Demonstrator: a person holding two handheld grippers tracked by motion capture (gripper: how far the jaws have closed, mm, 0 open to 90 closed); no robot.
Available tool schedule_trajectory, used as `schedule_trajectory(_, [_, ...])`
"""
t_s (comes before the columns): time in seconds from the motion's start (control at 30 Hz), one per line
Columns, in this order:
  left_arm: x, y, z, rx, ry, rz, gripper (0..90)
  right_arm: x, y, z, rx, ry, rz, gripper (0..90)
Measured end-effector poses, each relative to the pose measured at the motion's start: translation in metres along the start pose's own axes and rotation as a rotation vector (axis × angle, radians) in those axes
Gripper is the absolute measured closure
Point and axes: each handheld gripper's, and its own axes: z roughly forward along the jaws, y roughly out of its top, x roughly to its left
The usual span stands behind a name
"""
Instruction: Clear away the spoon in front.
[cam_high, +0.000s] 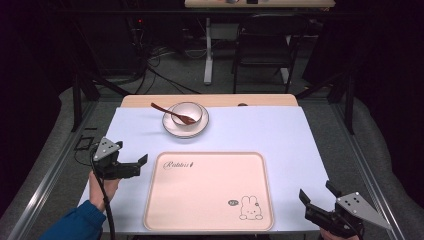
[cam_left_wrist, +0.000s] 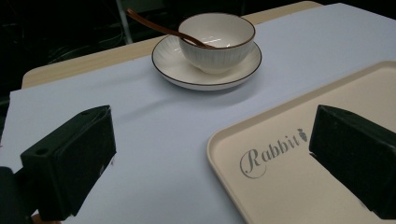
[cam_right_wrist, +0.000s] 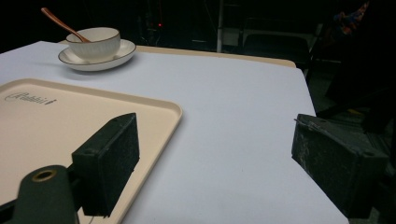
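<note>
Two tools sit closest, one at each near corner of the bench. The left tool hovers just beside the left edge of the tray, held by a hand in a blue sleeve. Its two black jaws are spread wide with nothing between them. In the left gripper view one jaw hangs over the pale bench cover and the other over the tray's corner, near the printed word "Rabbit". The right tool is near the tray's lower right corner, off its edge. Its jaws are also spread and empty, and in the right gripper view one is above the tray rim and the other above bare cover.

One beige tray lies flat at the near middle of the bench. It carries nothing but its lettering and a small rabbit drawing in the near right corner.

One white bowl with a dark rim stands on one matching saucer at the far middle of the bench, well apart from the tray and from both tools. One brown spoon rests in the bowl, its handle slanting up over the rim towards the far left.

Nothing stands between either tool and the tray or the bowl. Beyond the bench is a dark chair beside a second table.
</note>
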Motion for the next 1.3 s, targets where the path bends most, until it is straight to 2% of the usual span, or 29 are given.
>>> schedule_trajectory(0.1, [0.000,0.002,0.004,-0.001,0.001,-0.003,0.4,0.002,0.001,0.002,0.016,-0.024,-0.005,14.1])
schedule_trajectory(0.13, [0.000,0.004,0.006,-0.001,0.001,-0.001,0.4,0.003,0.001,0.002,0.022,-0.035,-0.022,14.1])
schedule_trajectory(0.23, [0.000,0.006,0.011,-0.001,-0.002,0.001,0.4,0.008,0.002,0.004,0.041,-0.087,-0.053,14.5])
schedule_trajectory(0.3, [0.000,0.007,0.015,0.000,-0.007,0.002,0.4,0.013,0.004,0.005,0.057,-0.163,-0.065,14.3])
schedule_trajectory(0.33, [0.000,0.008,0.016,-0.001,-0.008,0.003,0.4,0.015,0.005,0.004,0.067,-0.186,-0.078,14.8])
schedule_trajectory(0.4, [0.000,0.008,0.018,0.001,-0.011,0.002,0.4,0.018,0.008,0.003,0.063,-0.204,-0.095,14.0])
schedule_trajectory(0.43, [0.000,0.009,0.019,0.005,-0.014,0.004,0.4,0.019,0.009,0.002,0.052,-0.193,-0.101,14.0])
schedule_trajectory(0.5, [0.000,0.010,0.023,0.003,-0.017,0.001,0.4,0.019,0.012,0.000,0.023,-0.127,-0.117,13.8])
schedule_trajectory(0.63, [0.001,0.011,0.027,-0.002,-0.014,0.000,0.4,0.018,0.012,0.006,0.033,-0.023,-0.116,14.0])
schedule_trajectory(0.73, [0.003,0.011,0.029,-0.006,-0.009,-0.009,0.4,0.017,0.010,0.006,0.030,0.004,-0.122,14.0])
schedule_trajectory(0.83, [0.005,0.011,0.032,-0.006,-0.006,-0.016,0.4,0.014,0.008,0.005,0.009,0.002,-0.114,13.9])
schedule_trajectory(0.9, [0.007,0.012,0.035,-0.005,-0.007,-0.022,0.4,0.011,0.006,0.006,0.001,-0.032,-0.095,12.3])
schedule_trajectory(1.0, [0.010,0.014,0.041,-0.005,0.000,-0.032,0.4,0.010,0.002,0.009,-0.045,-0.062,-0.058,1.7])
schedule_trajectory(1.03, [0.011,0.015,0.043,-0.006,0.003,-0.036,0.4,0.011,0.001,0.009,-0.062,-0.063,-0.057,0.0])
schedule_trajectory(1.13, [0.013,0.017,0.050,-0.003,0.012,-0.046,0.3,0.012,0.001,0.009,-0.069,-0.056,-0.074,0.0])
schedule_trajectory(1.3, [0.017,0.022,0.063,-0.014,0.025,-0.067,0.3,0.010,0.000,0.008,-0.085,-0.039,-0.038,0.0])
